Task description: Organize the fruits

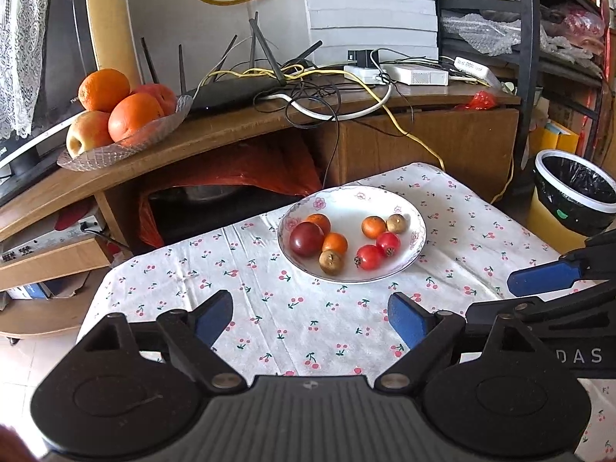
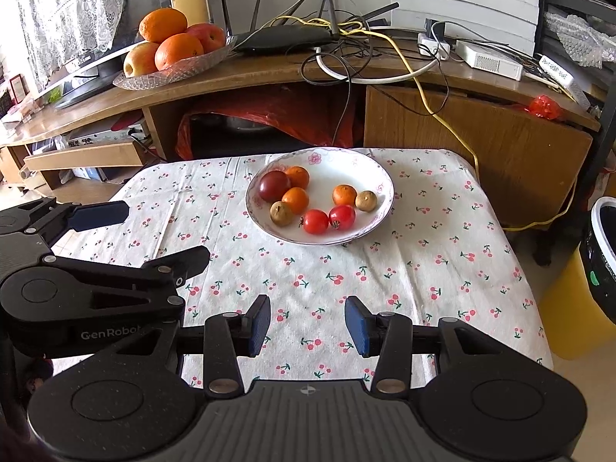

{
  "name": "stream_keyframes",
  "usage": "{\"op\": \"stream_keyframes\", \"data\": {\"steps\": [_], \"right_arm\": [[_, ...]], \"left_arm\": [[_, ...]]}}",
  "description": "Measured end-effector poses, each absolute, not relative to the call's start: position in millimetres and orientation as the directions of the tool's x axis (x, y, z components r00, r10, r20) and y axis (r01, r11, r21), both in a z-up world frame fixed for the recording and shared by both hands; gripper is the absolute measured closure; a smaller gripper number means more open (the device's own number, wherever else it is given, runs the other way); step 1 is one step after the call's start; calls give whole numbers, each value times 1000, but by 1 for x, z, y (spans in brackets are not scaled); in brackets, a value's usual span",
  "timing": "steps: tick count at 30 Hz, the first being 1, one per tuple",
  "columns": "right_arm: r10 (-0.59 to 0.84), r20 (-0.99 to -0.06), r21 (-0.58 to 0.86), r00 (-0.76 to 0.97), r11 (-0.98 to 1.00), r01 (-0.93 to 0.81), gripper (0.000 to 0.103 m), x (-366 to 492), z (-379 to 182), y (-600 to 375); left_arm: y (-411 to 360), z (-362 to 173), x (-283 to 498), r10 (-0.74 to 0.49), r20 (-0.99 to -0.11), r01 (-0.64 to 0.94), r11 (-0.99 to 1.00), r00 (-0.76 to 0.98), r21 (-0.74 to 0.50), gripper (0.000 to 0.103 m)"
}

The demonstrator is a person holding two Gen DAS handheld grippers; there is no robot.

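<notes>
A white flowered plate [image 1: 408, 215] [image 2: 369, 171] sits on the cherry-print tablecloth and holds several small fruits: a dark red plum [image 1: 306, 238] [image 2: 274, 186], small oranges [image 1: 373, 227] [image 2: 344, 195], two red tomatoes [image 1: 369, 257] [image 2: 315, 221] and two brown fruits [image 1: 331, 261] [image 2: 281, 213]. My left gripper [image 1: 310, 317] [image 2: 165, 235] hovers open over the near left of the cloth, nothing between its blue pads. My right gripper [image 2: 307, 325] [image 1: 546, 292] is open too, near the front edge, short of the plate.
A glass dish [image 1: 115, 150] [image 2: 154, 77] of big oranges and apples stands on the wooden cabinet behind the table, beside a router [image 1: 235, 90] and tangled cables. A yellow bin with a black liner [image 1: 573, 200] stands to the table's right.
</notes>
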State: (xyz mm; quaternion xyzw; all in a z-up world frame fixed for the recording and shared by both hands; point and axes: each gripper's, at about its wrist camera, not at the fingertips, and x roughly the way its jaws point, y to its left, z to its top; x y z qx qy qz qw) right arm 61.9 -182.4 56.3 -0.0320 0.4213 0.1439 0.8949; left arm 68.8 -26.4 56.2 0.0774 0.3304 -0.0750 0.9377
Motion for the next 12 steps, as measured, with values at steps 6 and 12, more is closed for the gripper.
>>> {"op": "stream_keyframes", "data": {"steps": [6,12], "right_arm": [[237,-760,71,605,956,-285,64,53,58,-183],[237,-752,77,615,958,-275,62,46,61,-185]], "left_arm": [[-27,59,58,-79,-611,189,975,788,117,8],[-24,63,47,-71,-590,176,977,804,121,6]]}}
